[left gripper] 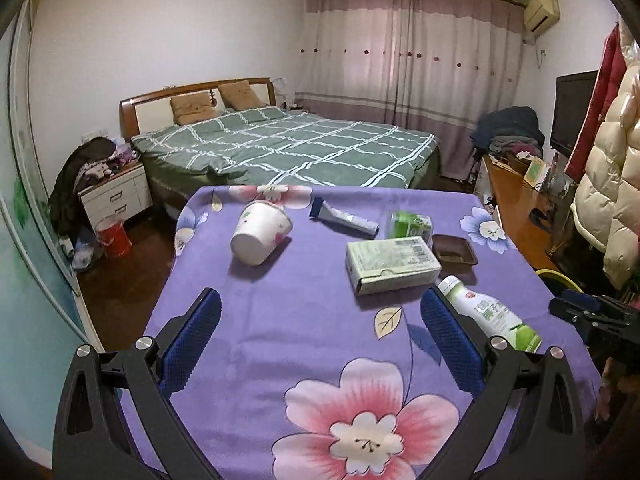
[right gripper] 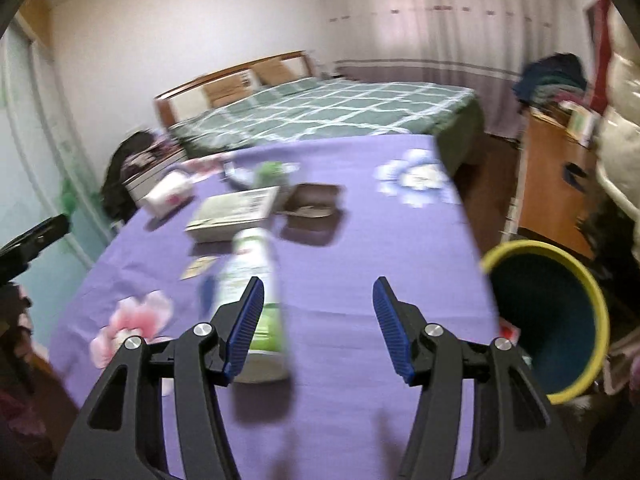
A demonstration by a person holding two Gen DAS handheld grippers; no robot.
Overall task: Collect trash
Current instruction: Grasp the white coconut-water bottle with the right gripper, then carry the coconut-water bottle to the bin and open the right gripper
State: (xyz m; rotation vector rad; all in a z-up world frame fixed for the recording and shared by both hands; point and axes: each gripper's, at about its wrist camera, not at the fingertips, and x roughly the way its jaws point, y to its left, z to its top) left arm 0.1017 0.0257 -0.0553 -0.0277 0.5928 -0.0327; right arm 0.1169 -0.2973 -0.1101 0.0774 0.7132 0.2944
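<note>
On the purple flowered cloth [left gripper: 304, 304] that covers the worktop, the trash lies scattered: a white paper cup [left gripper: 261, 237] on its side toward the far left, a squeezed tube [left gripper: 344, 221] with a blue cap beyond the middle, a small green carton [left gripper: 409, 225] next to it, a pale green box [left gripper: 392, 265] lying flat, and a dark brown tray [left gripper: 454, 249] just beside the box. A white and green bottle [left gripper: 490, 314] lies on its side near the right edge. The left gripper [left gripper: 320, 320] hovers above bare cloth with its jaws spread wide and nothing between them. The right gripper [right gripper: 318, 300] hangs over the same cloth, its jaws parted and empty; in its blurred view the bottle lies just beside the left jaw, and whether they touch cannot be told. Beside the worktop's right edge stands a yellow-rimmed bin [right gripper: 588, 280] with a dark inside.
</note>
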